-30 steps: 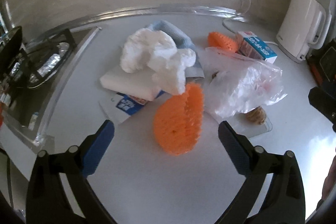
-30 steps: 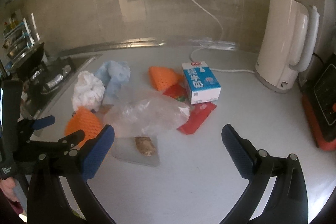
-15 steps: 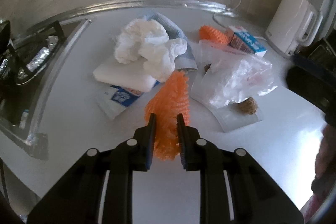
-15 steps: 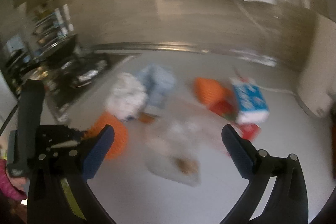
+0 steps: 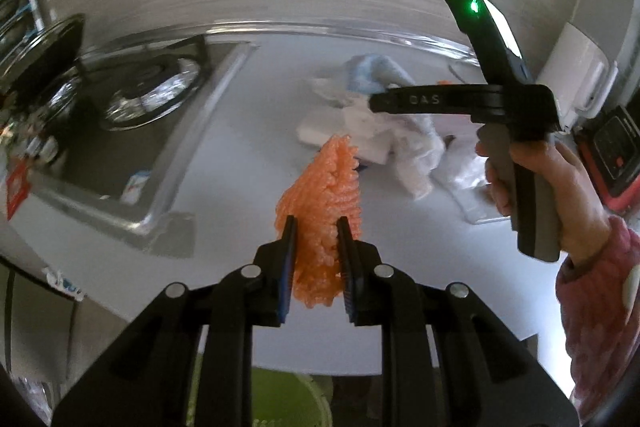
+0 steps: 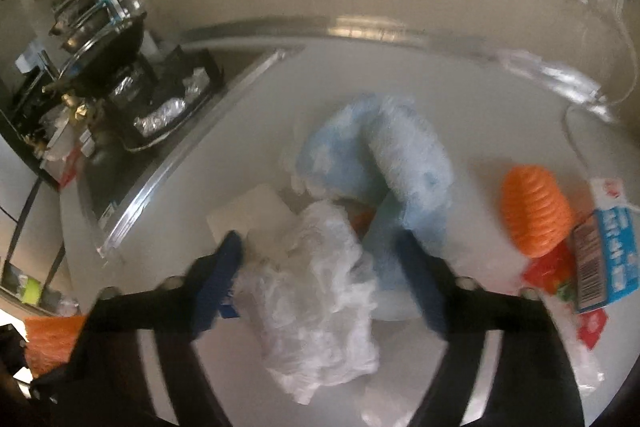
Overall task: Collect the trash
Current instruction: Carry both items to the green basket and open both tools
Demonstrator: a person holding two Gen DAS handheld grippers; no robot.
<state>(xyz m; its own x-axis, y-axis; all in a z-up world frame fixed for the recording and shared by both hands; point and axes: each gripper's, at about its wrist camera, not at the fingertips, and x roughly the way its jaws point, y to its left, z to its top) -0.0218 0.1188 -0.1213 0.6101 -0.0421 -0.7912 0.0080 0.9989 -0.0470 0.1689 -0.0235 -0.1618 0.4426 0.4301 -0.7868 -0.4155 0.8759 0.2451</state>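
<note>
Left claw [image 5: 316, 231] lifted orange net [image 5: 322, 199], clamped; right claw [image 6: 320, 259] seemingly agape.

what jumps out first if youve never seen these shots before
The bright orange foam net stands out first, pinched in the left gripper and lifted above the white counter. Next is the crumpled white tissue between the open fingers of the right gripper, with a blue cloth and a second orange net behind it.
</note>
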